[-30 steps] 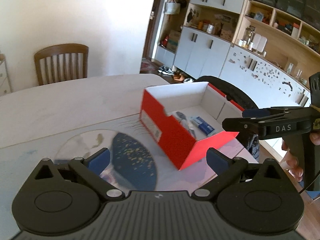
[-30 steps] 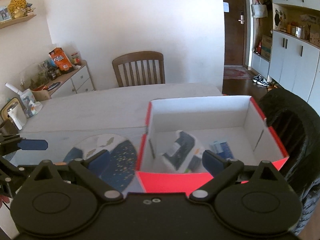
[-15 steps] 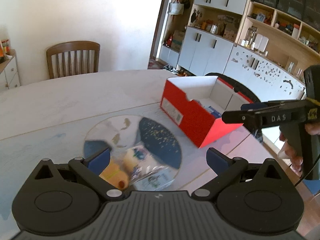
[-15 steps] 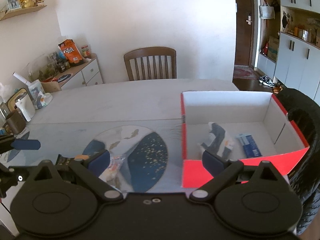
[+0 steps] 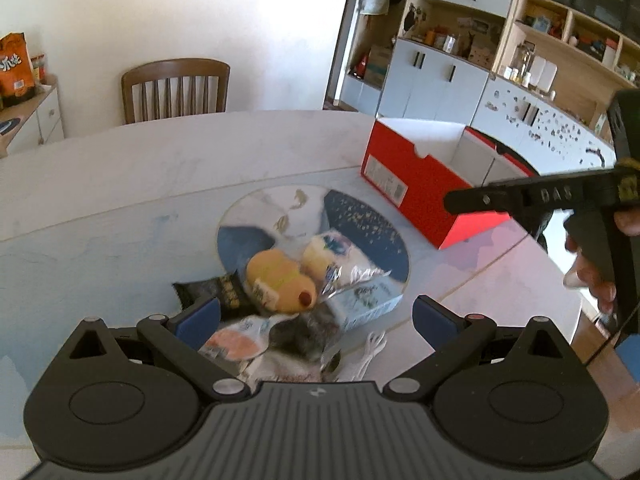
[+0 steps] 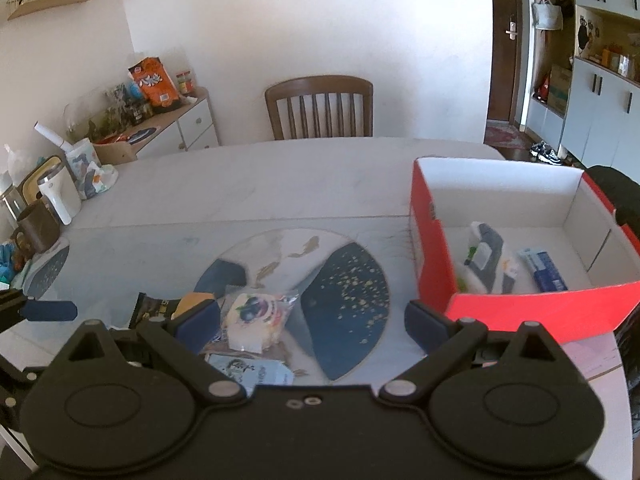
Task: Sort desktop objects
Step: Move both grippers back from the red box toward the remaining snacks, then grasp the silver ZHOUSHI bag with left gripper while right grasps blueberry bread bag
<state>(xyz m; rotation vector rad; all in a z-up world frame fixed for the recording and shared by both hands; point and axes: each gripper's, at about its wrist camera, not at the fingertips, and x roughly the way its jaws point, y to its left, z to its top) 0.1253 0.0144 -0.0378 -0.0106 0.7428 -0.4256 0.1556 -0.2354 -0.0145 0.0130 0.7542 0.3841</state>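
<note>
A heap of small goods lies on the round patterned mat point(image 5: 360, 216) point(image 6: 352, 280): a yellow peanut-shaped toy point(image 5: 280, 280), a clear-wrapped pastry point(image 5: 336, 256) point(image 6: 256, 316), a dark snack packet point(image 5: 216, 288) point(image 6: 156, 308) and a pale blue box point(image 5: 368, 300) point(image 6: 252, 372). My left gripper point(image 5: 316, 316) hangs open just above the heap. My right gripper point(image 6: 312, 320) is open too, over the mat's near edge; its side point(image 5: 536, 196) shows in the left wrist view. The red shoebox point(image 5: 416, 184) point(image 6: 532, 312) at the right holds a grey-white pack point(image 6: 488, 256) and a blue box point(image 6: 544, 272).
A wooden chair point(image 6: 320, 108) stands at the table's far side. Cups, a white flask point(image 6: 56, 196) and packets crowd the table's left end. A dark padded chair point(image 6: 620, 192) sits behind the shoebox. A hand point(image 5: 596, 276) holds the right gripper's grip.
Both grippers have swung left and pulled back from the shoebox toward the heap on the mat. The heap has come into view. Both stay open.
</note>
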